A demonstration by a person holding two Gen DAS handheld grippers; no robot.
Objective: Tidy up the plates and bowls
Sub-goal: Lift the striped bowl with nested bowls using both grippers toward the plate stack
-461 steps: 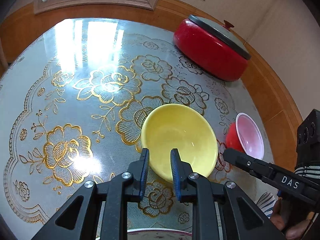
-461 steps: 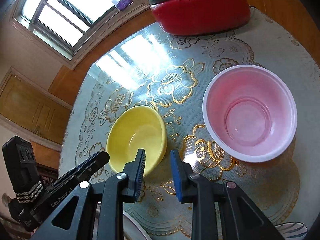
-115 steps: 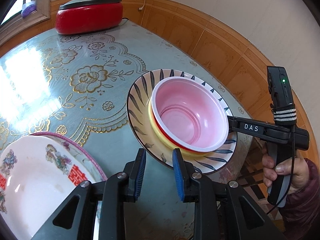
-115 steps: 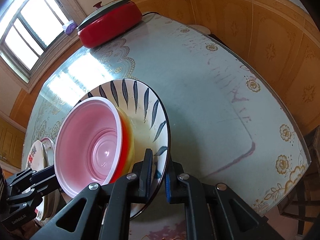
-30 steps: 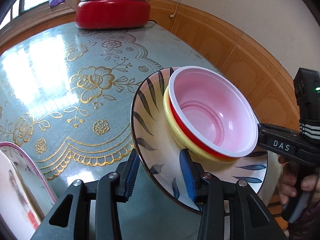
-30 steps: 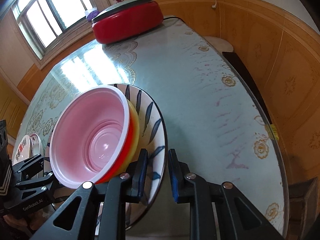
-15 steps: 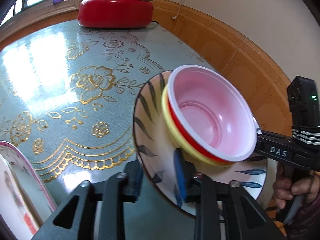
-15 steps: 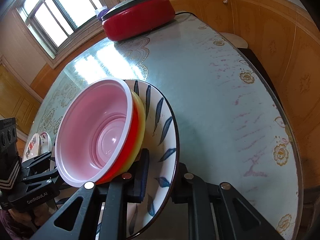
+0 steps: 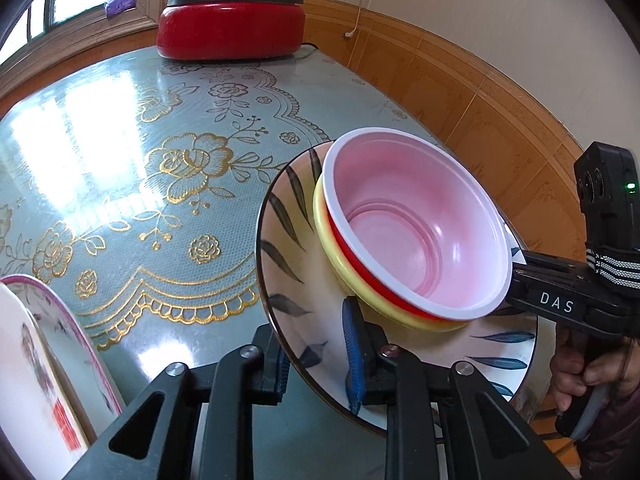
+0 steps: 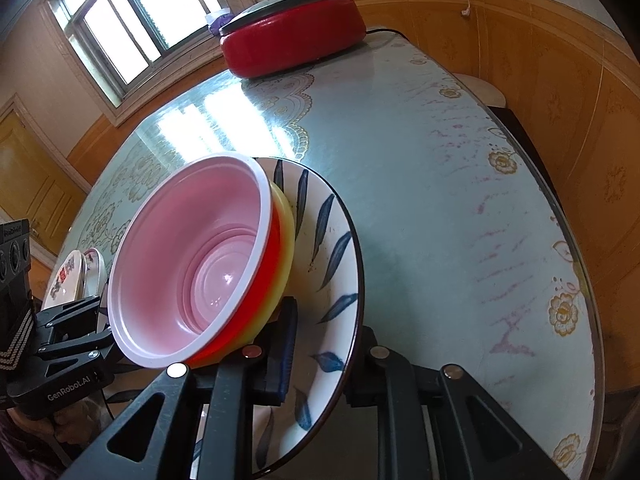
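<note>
- Step in hand, as judged: the leaf-patterned plate (image 9: 296, 280) is carried as a loaded stack, with the yellow bowl (image 9: 324, 236) seated on it and the pink bowl (image 9: 416, 224) nested inside the yellow one.
- Left gripper (image 9: 318, 354): its jaws are closed across the plate's near rim, one finger under the plate and one over its upper face, as seen in the left wrist view.
- Right gripper (image 10: 320, 344): it is clamped on the opposite rim of the same plate, one finger on the upper face beside the yellow bowl and one behind the rim.
- Location: the stack appears to be held clear of the table (image 9: 160, 128), near the table's edge; whether any part of the plate touches the glass cannot be told.
- Orientation: the plate is tilted, its upper face turned somewhat toward the left gripper's side. Being round, it has no long axis in plan; the axis through the two grip points runs across its width. The mouths of the bowls are tipped the same way.
- Other ware: two floral plates (image 9: 48, 360) lie at the left on the table, and a red lidded pot (image 9: 230, 26) stands at the far end.
- Next move, as judged: level carriage by both grippers in step is called for, probably toward the floral plates, since on a tilted plate the bowls could slide.
</note>
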